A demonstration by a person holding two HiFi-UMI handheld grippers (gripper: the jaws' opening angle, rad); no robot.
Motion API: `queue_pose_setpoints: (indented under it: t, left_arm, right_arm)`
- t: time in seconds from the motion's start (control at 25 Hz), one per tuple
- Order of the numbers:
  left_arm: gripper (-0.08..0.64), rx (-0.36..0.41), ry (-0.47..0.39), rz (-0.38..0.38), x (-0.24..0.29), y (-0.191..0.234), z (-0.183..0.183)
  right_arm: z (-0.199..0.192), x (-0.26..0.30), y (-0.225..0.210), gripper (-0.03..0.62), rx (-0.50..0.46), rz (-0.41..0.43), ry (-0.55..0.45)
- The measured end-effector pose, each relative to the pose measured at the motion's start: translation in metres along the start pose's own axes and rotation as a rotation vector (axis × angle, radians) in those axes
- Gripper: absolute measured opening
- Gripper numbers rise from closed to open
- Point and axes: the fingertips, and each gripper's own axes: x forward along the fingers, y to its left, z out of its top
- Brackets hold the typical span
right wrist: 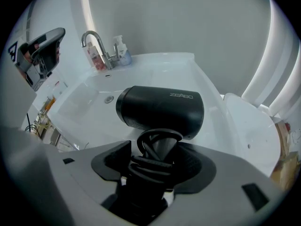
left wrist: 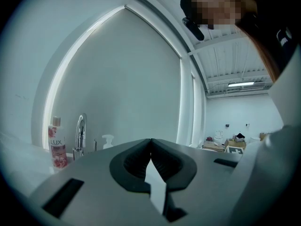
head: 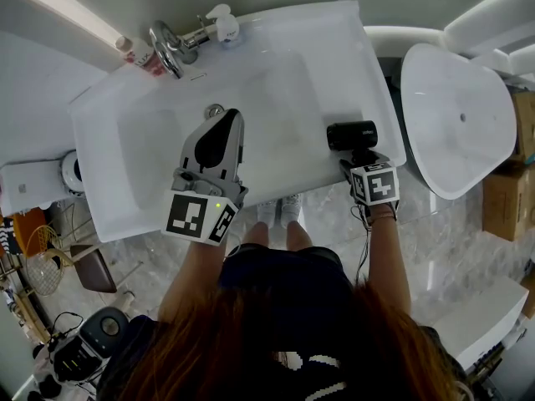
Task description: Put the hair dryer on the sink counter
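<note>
The sink counter (head: 351, 48) is seen to carry 2 containers beyond both sets of fingertips, beside the tap (head: 167, 48): a pink bottle (head: 149, 61) and a white pump dispenser (head: 222, 23), whose contents cannot be made out. The basin (head: 142, 153) lies under the left gripper (left wrist: 150, 144), whose fingers are pressed together with nothing between them; a drain (head: 216, 109) is seen just past their tips. The right gripper (right wrist: 157, 157) is clenched on the handle of the black hair dryer (right wrist: 162, 111), whose barrel is held just ahead of the fingers, over the counter's right end; contact with the counter cannot be judged. Only in the right gripper view is the cord (right wrist: 150, 166) shown coiled round the handle between the fingers. Only in the left gripper view can "LUX" be read on the bottle. Only in the head view is a white oval fixture (head: 456, 124) shown, to the right of the right fingers.
</note>
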Motion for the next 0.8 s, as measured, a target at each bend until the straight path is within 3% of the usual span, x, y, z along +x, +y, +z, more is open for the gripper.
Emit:
queue_pose_setpoints:
  t: [0.4, 0.8]
  left_arm:
    - [0.018, 0.013, -0.004, 0.003, -0.0013, -0.0001, 0.0044]
    - [0.018, 0.022, -0.003, 0.01, -0.0058, -0.0035, 0.0057]
  right_arm:
    - [-0.0012, 0.0021, -0.0013, 0.311, 0.028, 0.035, 0.062]
    - [0.0022, -0.0052, -0.0053, 0.365, 0.054, 0.045, 0.022]
